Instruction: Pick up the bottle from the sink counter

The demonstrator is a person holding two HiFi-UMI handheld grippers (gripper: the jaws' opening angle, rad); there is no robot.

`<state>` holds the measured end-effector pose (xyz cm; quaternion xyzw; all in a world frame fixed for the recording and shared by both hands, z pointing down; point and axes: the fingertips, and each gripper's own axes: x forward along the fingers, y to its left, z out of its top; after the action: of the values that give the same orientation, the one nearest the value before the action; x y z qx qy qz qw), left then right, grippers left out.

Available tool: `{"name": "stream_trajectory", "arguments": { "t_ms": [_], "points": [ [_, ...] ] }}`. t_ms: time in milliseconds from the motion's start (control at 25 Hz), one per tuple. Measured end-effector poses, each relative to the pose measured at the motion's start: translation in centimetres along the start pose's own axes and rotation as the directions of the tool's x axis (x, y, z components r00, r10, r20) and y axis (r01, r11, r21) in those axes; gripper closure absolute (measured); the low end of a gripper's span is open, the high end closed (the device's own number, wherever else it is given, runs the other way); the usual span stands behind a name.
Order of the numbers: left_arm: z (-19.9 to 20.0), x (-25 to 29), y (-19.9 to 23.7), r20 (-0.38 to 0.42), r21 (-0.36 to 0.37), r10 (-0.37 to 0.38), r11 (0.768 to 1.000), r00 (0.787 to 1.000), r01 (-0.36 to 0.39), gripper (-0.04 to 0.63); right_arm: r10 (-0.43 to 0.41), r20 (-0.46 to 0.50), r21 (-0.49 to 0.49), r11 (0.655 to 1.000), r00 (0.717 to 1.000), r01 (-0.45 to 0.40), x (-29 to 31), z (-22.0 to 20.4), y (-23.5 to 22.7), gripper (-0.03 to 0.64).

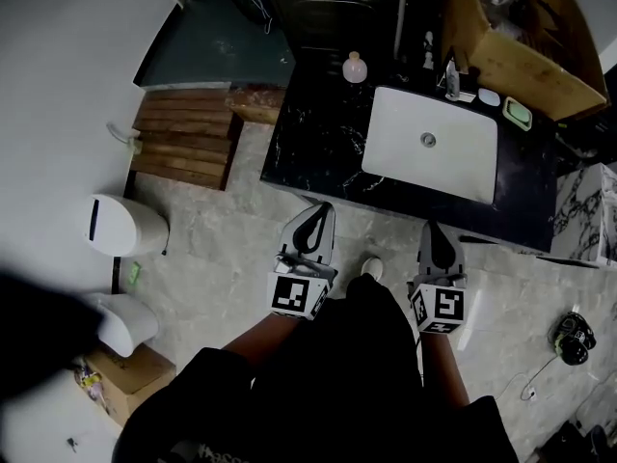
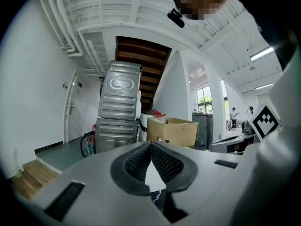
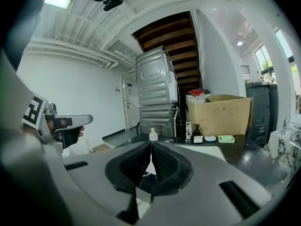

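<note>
Behind the white rectangular sink basin, off its left corner: small pale-pink round bottle upright on black marble bench | left gripper, right gripper: fingers pressed together, empty, in front of basin | risk: closed fingers could topple bottle on reaching it.

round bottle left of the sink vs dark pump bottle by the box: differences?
Round bottle: pale pink, squat, narrow neck; pump bottle: dark, pump top. Round bottle stands alone left of the basin; pump bottle stands among other items by the cardboard box. Both are upright on the black counter.
</note>
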<state>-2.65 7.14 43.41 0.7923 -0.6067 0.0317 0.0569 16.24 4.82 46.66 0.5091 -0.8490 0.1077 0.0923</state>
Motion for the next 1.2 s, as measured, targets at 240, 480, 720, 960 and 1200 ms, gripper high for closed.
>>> {"name": "stream_trajectory", "arguments": {
  "t_ms": [240, 480, 720, 960, 1200],
  "points": [
    [0.9, 4.3, -1.1, 0.013, -0.011, 0.043, 0.999, 0.999, -0.043, 0.58, 0.091, 0.002, -0.017, 0.996, 0.996, -0.091, 3.8, 1.0, -2.4, 0.578],
    [0.8, 6.5, -0.8, 0.015, -0.012, 0.078, 0.997, 0.997, -0.078, 0.58, 0.151, -0.012, -0.037, 0.988, 0.988, -0.151, 6.3, 1.0, -3.0, 0.578],
    [0.6, 7.1, 0.9, -0.008, -0.013, 0.07, 0.997, 0.998, -0.07, 0.58, 0.142, -0.071, -0.005, 0.99, 0.987, -0.142, 7.1, -0.3, -3.1, 0.578],
    [-0.5, 9.4, 3.5, -0.034, -0.058, 0.024, 0.998, 0.999, -0.026, 0.58, 0.06, -0.065, -0.016, 0.998, 0.996, -0.062, 9.4, 0.3, -3.2, 0.578],
    [0.5, 13.1, 6.5, -0.027, -0.036, -0.052, 0.998, 0.998, 0.051, 0.58, 0.0, -0.08, 0.002, 1.0, 0.997, 0.0, 12.8, 1.4, -2.7, 0.578]
  ]
}}
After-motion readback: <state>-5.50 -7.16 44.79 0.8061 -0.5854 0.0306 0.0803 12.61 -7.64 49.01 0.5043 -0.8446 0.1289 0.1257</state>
